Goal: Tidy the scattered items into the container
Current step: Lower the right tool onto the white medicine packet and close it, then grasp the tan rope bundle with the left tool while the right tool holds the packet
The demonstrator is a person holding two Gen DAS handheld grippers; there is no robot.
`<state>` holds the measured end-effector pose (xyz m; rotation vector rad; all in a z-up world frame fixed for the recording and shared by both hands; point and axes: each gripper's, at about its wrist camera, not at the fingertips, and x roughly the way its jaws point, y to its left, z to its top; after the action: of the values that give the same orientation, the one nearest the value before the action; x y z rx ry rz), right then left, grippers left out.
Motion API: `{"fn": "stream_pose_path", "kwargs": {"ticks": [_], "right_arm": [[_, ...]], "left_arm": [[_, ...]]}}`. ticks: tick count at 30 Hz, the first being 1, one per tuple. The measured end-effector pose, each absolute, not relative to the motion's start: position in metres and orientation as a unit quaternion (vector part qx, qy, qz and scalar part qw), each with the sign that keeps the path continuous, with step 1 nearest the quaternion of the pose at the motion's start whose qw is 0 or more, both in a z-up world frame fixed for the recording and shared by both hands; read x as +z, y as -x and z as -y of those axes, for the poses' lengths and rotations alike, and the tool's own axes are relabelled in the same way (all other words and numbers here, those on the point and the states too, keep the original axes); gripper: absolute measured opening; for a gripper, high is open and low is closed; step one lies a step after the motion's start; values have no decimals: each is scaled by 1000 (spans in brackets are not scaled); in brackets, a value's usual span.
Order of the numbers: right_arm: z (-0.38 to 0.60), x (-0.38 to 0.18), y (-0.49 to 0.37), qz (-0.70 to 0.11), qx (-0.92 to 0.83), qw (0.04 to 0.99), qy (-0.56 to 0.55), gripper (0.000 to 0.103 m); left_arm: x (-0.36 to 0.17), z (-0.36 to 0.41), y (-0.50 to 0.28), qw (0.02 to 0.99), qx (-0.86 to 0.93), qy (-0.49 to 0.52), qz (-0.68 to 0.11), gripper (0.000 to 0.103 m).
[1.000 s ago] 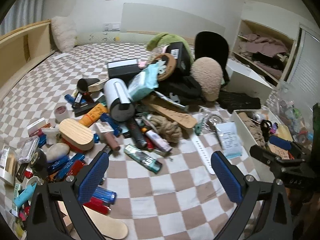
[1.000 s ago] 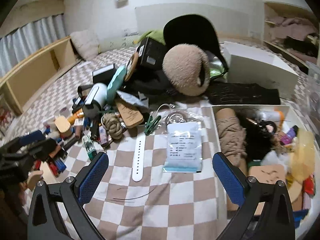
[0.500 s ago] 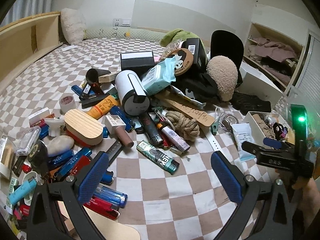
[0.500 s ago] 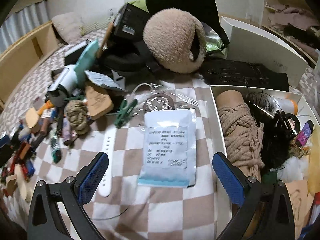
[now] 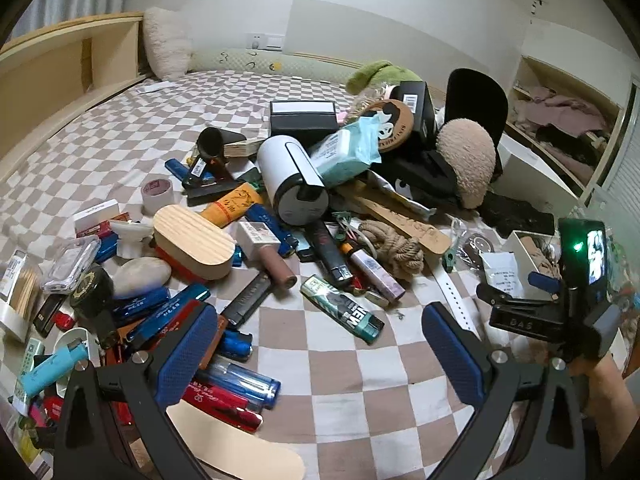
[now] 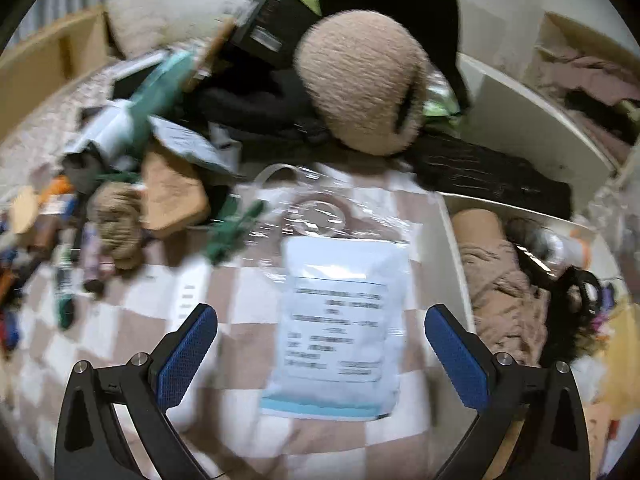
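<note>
Two grippers, both spread wide, both empty-handed.

Left wrist view, left to right: far left edge crowded with a heap of lighters (image 5: pixel 168 312) and small boxes, running under the left finger pad. Wooden oval box (image 5: pixel 194 240) sits just behind that heap. Left gripper (image 5: pixel 320 350) hangs over a bare strip of checkered bedspread (image 5: pixel 340 400); only a green lighter (image 5: pixel 344 310) lies in the gap ahead, tilted. Behind it the main pile: white cylinder (image 5: pixel 294 178), coil of rope (image 5: pixel 396 246), white watch strap (image 5: pixel 454 296) reaching toward the right pad. Far right, the other device and a person's hand (image 5: pixel 608 384) close off that side (green light lit on it).

Right wrist view, blurred by motion: clutter banks up along the left margin, rope and green clip (image 6: pixel 236 232) among them, details unclear. Right gripper (image 6: pixel 322 354) is low over a white printed sachet (image 6: pixel 340 324), which lies flat between the pads, touching neither as far as can be seen. Open checkered cloth on either side of the sachet. Clear plastic bag (image 6: pixel 316 208) just beyond its far edge. Immediately right, the white container (image 6: pixel 454 248) wall stands beside the sachet; inside are a tan bundle (image 6: pixel 500 292) and dark tangled items. Fuzzy beige hat (image 6: pixel 360 80) sits behind, centre.
</note>
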<state>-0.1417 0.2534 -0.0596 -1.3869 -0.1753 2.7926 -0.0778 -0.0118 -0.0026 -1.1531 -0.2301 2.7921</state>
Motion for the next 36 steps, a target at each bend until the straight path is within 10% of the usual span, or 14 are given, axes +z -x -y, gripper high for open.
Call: {"fn": "stream_pose_path", "kwargs": {"ticks": [11,22,36], "right_arm": [[-252,-71,150,66,885,-2,461,103],[-259,-68,146,15,879,-47,474,48],[-245,-56,130,-48,873,-117,472,40]], "left_arm": [[-5,2,74,62,920,384,49,103],[-7,-14,77,83,919,383,35,103],[-3,-60,115,134,913,386,12,97]]}}
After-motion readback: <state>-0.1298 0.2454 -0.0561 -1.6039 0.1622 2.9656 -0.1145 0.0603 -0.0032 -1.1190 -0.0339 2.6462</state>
